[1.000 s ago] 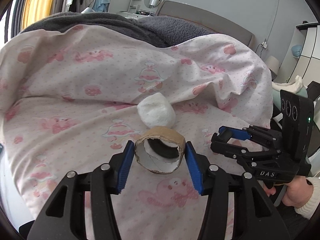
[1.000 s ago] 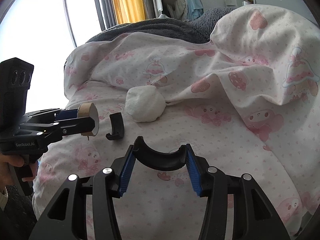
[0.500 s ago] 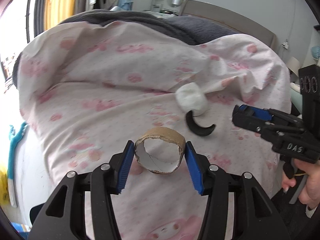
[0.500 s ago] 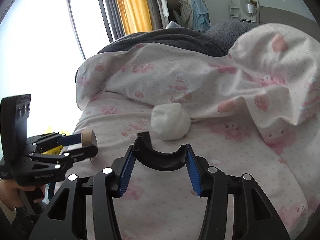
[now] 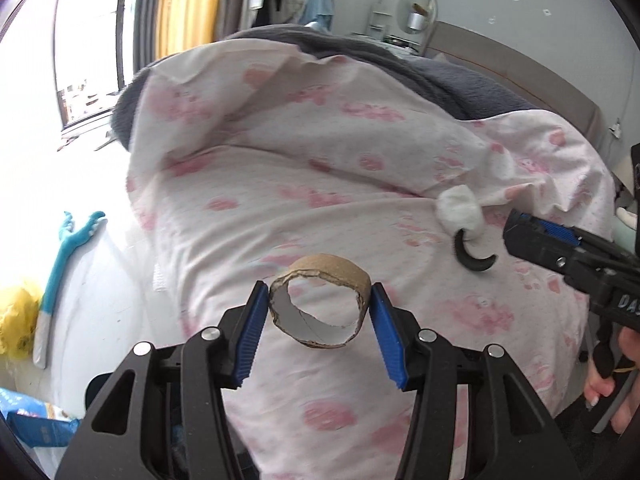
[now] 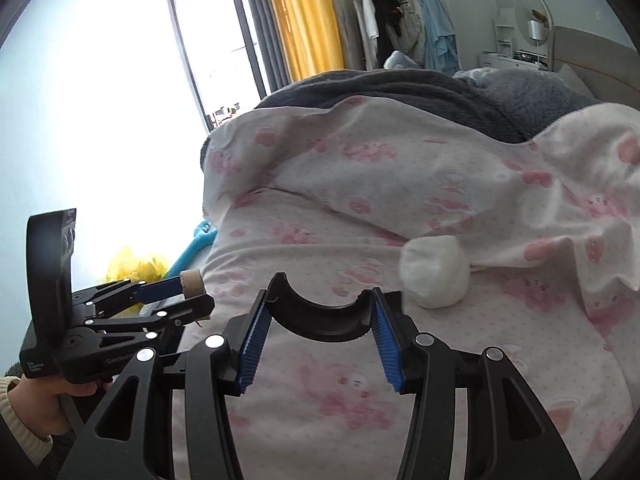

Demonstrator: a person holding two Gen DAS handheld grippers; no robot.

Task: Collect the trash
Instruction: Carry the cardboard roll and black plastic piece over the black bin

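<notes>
Left gripper (image 5: 318, 312): clamped across cardboard tape core (image 5: 319, 303), lifted clear of pink-print quilt (image 5: 280, 184). Right gripper (image 6: 320, 320): gripping curved black plastic piece (image 6: 318, 314) by its ends. White tissue wad (image 6: 435, 271): remaining on quilt, presumably next pickup.

1. the left gripper (image 5: 318, 312) has a short brown cardboard tube ring (image 5: 320, 306) between its pads, above the pink-printed white bed sheet (image 5: 304, 200).
2. the right gripper (image 6: 318, 330) has a black curved plastic piece (image 6: 320, 318) between its pads, over the same sheet.
3. a white crumpled paper ball (image 6: 434, 272) lies on the sheet, beyond and right of the right gripper, at the edge of a folded-over part of the sheet.
4. a grey fleece blanket (image 6: 400, 88) lies behind the sheet.
5. a yellow plastic bag (image 6: 134, 266) sits on the floor left of the bed.
</notes>
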